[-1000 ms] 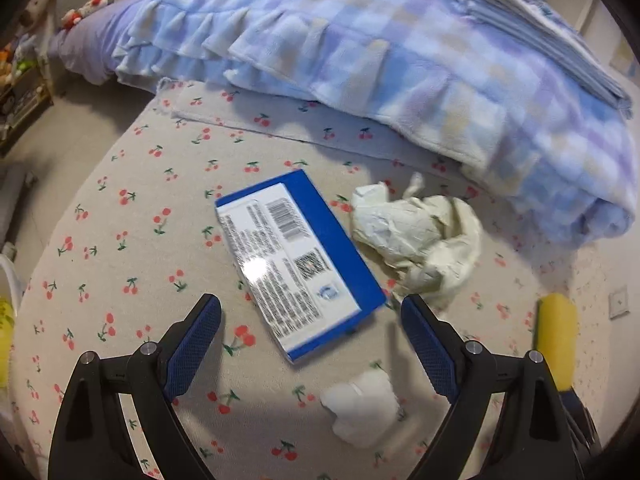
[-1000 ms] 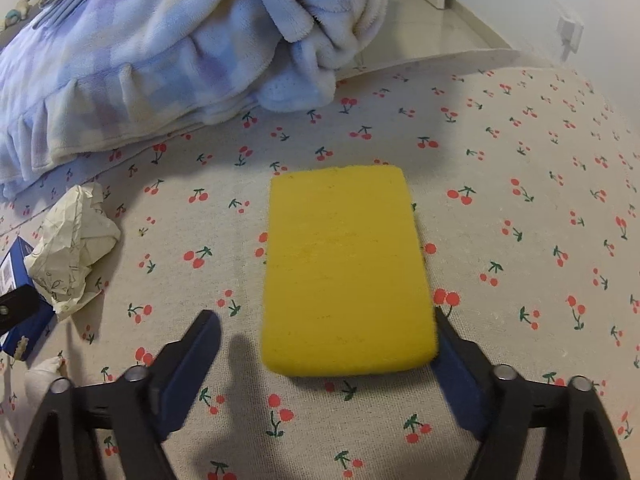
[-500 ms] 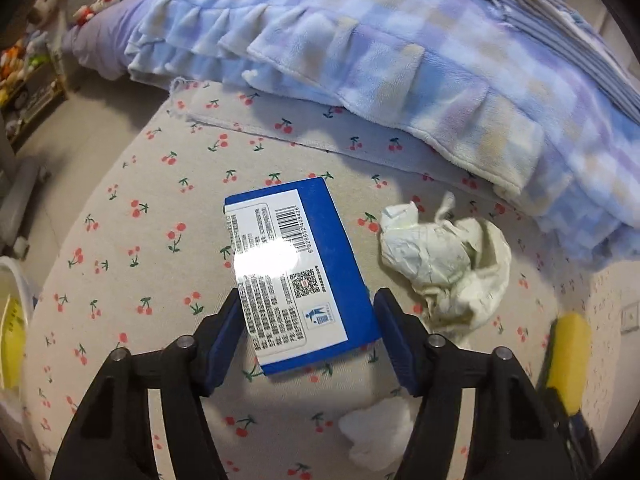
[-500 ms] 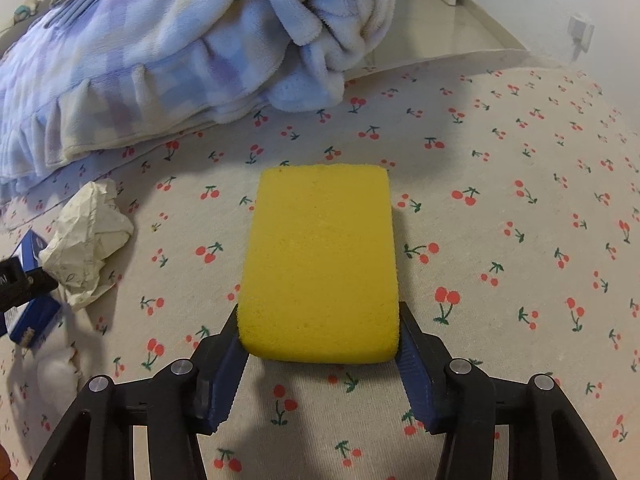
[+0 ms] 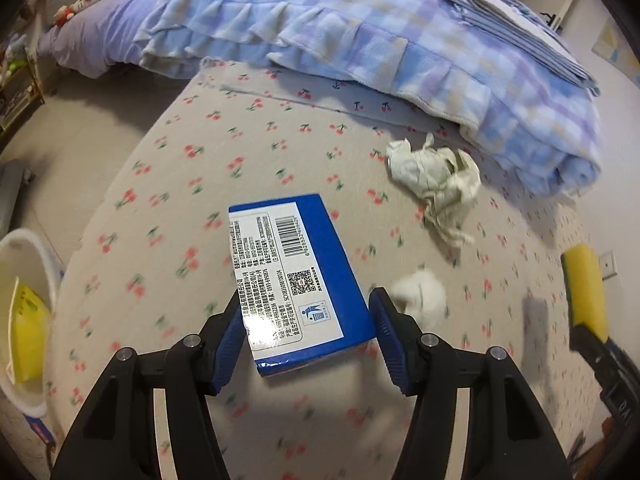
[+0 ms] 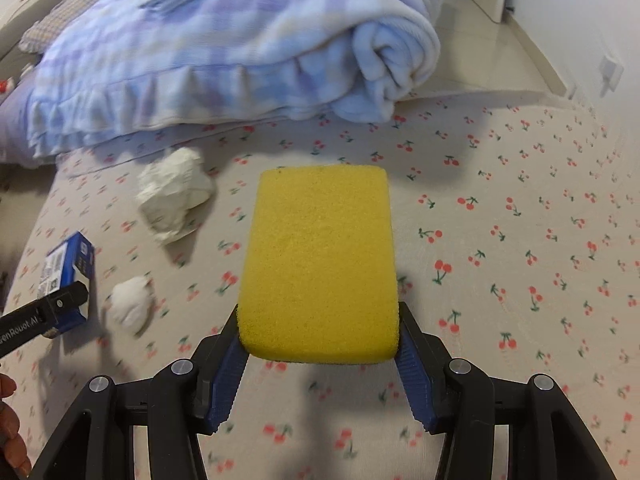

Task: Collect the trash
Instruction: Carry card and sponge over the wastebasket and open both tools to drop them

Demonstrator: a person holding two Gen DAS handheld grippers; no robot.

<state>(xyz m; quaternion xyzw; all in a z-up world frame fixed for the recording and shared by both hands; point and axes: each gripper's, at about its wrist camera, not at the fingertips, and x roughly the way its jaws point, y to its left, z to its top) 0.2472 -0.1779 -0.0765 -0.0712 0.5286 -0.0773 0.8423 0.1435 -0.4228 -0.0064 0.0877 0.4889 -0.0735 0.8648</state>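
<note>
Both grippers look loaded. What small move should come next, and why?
Probably carry the blue cardboard box, clamped in the left gripper, toward the white bin at left; the right gripper already holds the yellow sponge.

You've got a cherry-print sheet [image 5: 248, 152] covering the bed, w/ a blue-purple plaid ruffled blanket [image 5: 360, 28] bunched along its far side, rolled end [image 6: 392, 60] twd the wall. Folded linens [image 5: 512, 28] sit on top of it. Wall outlet [image 6: 610, 70] nr the floor.
</note>
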